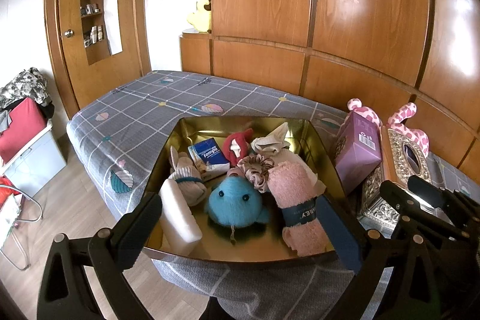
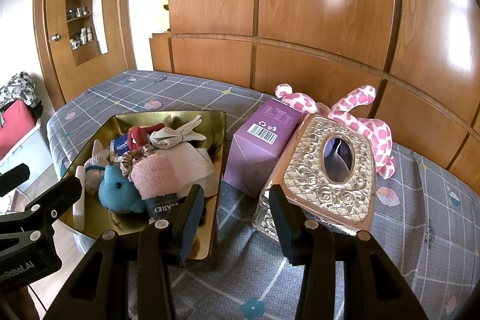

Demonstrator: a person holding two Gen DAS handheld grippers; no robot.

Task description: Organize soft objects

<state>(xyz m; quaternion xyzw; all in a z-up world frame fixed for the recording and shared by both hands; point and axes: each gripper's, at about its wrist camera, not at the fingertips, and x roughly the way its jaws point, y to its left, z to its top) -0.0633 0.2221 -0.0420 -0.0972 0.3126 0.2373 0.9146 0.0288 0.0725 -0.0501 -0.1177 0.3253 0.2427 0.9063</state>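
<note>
A gold tray [image 1: 318, 137] [image 2: 217, 140] on the bed holds soft things: a blue plush [image 1: 235, 204] [image 2: 118, 194], a rolled pink towel [image 1: 297, 200] [image 2: 153, 176], a scrunchie [image 1: 259, 168], a grey sock toy [image 1: 187, 176], a red plush [image 1: 235, 146], a white cloth [image 1: 270, 141] and a tissue pack [image 1: 208, 156]. My left gripper [image 1: 240, 233] is open and empty over the tray's near edge. My right gripper [image 2: 237, 218] is open and empty between the tray and the silver tissue box [image 2: 330, 173] [image 1: 402, 158]. A pink spotted plush [image 2: 360, 116] [image 1: 405, 122] lies behind that box.
A purple carton [image 2: 259, 146] [image 1: 357, 152] stands between the tray and the tissue box. The grey checked bed [image 1: 150, 110] runs along a wooden wall. A storage bin with clothes [image 1: 24, 140] stands on the floor at the left.
</note>
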